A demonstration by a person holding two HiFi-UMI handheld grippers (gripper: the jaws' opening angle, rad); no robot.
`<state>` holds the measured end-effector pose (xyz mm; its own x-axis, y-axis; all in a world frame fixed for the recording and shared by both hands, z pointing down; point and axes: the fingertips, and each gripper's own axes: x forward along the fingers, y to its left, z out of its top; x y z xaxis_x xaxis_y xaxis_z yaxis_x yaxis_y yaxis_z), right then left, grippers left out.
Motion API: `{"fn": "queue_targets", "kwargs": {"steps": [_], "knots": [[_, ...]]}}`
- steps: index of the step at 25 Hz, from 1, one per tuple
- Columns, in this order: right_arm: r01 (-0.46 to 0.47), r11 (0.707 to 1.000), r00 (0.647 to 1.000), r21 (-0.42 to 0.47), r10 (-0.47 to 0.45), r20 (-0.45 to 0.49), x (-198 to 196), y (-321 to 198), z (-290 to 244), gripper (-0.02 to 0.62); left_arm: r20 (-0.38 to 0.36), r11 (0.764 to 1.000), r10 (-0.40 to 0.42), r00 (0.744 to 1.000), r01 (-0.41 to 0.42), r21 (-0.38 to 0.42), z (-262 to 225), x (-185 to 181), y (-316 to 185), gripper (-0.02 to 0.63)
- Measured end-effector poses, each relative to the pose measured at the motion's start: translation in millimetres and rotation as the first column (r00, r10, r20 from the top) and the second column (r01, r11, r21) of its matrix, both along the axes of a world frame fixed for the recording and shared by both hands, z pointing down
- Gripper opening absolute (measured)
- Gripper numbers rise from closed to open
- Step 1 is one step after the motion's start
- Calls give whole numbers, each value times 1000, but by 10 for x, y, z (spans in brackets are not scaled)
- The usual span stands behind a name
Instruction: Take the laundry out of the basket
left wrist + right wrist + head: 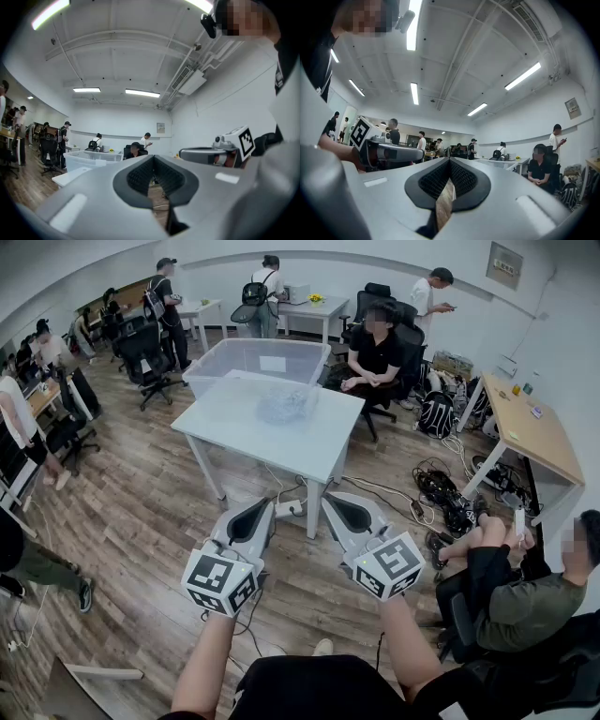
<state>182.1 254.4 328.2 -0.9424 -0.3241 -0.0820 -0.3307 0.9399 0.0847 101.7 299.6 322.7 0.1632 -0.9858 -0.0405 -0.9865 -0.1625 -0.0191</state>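
Observation:
A clear plastic basket (253, 364) stands at the far side of a white table (234, 427), well ahead of me. A grey bundle of laundry (284, 405) shows through its front wall. My left gripper (265, 506) and right gripper (330, 499) are held side by side over the wooden floor, short of the table's near edge, pointing level toward it. Both have their jaws together with nothing between them. In the left gripper view the shut left gripper (152, 161) fills the foreground, with the basket (91, 159) small to its left. The right gripper (449, 164) shows the same shut jaws.
A person in black (375, 352) sits on an office chair just behind the table. Another person (525, 601) sits low at my right, beside cables (441, 488) on the floor. A wooden desk (530, 432) stands at right, office chairs (145, 357) and standing people at the back left.

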Motion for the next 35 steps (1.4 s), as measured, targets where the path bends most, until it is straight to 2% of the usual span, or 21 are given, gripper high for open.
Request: {"fn": "queue_targets", "kwargs": {"steps": [9, 17, 27, 35], "knots": [[19, 999, 998, -32, -17, 54, 30, -4, -32, -2, 0, 1000, 5, 1000, -5, -4, 8, 35, -27, 8], [17, 999, 999, -28, -15, 51, 120, -71, -15, -2, 5, 1000, 9, 1000, -9, -1, 6, 132, -112, 8], [33, 999, 998, -29, -31, 51, 411, -237, 56, -2, 10, 1000, 0, 1000, 0, 4, 46, 461, -275, 8], [50, 998, 998, -30, -49, 43, 416, -343, 89, -2, 3, 1000, -20, 1000, 20, 6, 51, 440, -376, 6]]}}
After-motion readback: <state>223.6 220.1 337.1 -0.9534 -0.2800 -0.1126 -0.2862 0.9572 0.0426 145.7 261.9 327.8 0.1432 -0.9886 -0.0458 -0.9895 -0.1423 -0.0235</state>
